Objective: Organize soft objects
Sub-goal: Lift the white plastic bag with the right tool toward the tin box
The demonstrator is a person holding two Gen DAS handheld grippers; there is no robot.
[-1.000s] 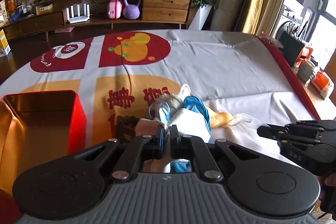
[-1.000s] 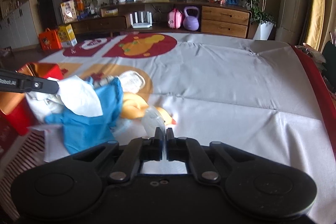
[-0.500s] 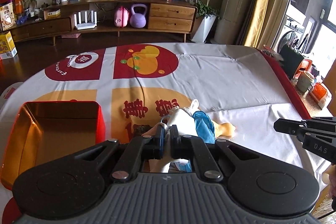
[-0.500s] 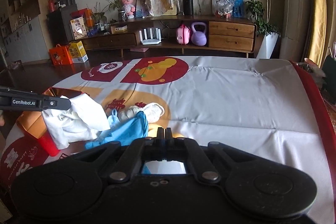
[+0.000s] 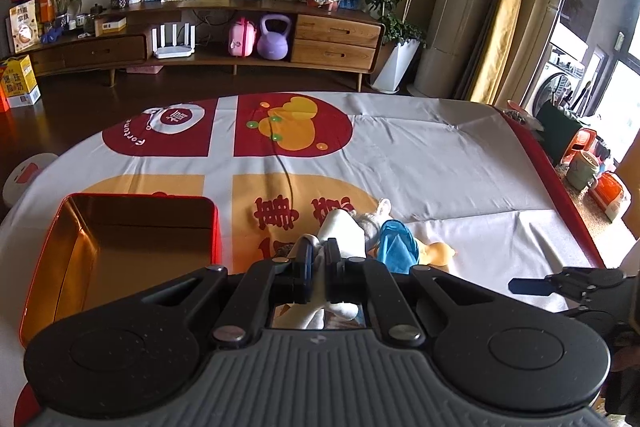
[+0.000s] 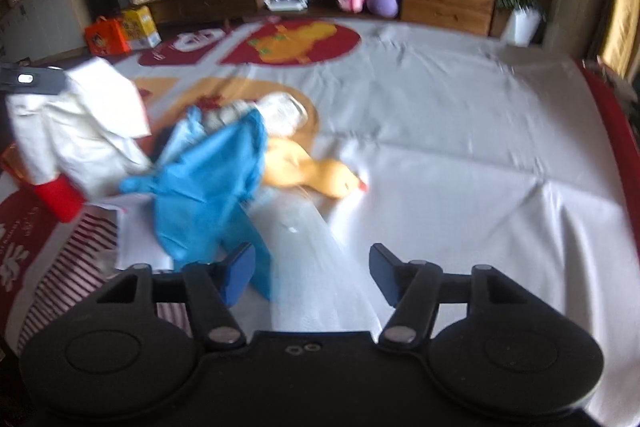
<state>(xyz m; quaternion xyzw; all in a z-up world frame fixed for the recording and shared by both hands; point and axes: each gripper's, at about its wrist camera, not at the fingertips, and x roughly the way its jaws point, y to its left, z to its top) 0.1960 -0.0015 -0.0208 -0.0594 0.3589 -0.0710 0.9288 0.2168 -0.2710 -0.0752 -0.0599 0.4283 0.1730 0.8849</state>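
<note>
- Behind the work stands a long wooden sideboard (image 5: 240, 39) under a draped curtain; in front of it, a printed cloth covers the surface (image 5: 420, 163) on which everything lies.
- Left tool (image 5: 316, 267): its jaws are clenched on a white cloth (image 5: 340, 231), which hangs from the tips clear of the pile, as the right wrist view shows at its left edge.
- An open red tin (image 5: 120, 247) with a gold lining sits just to the left of that tool, empty as far as can be seen; it is probably where the soft things belong.
- To do this step well, carry the white cloth fully over the tin's rim before letting go, so that no corner drapes outside.
- Right tool (image 6: 312, 271): its jaws have just been opening and now stand apart, gripping nothing; a clear plastic bag (image 6: 312, 247) lies on the surface between and below them, without the pads pressing on it.
- Near that tool lie a blue garment (image 6: 208, 179) and a yellow duck toy (image 6: 316, 175), touching one another, with a pale knitted item (image 6: 276, 111) behind.
- For the next pick, the right tool should close on a bunched fold of one item only; the blue garment overlaps the duck and could drag it along.
- That view is blurred, so fine contact cannot be judged.
</note>
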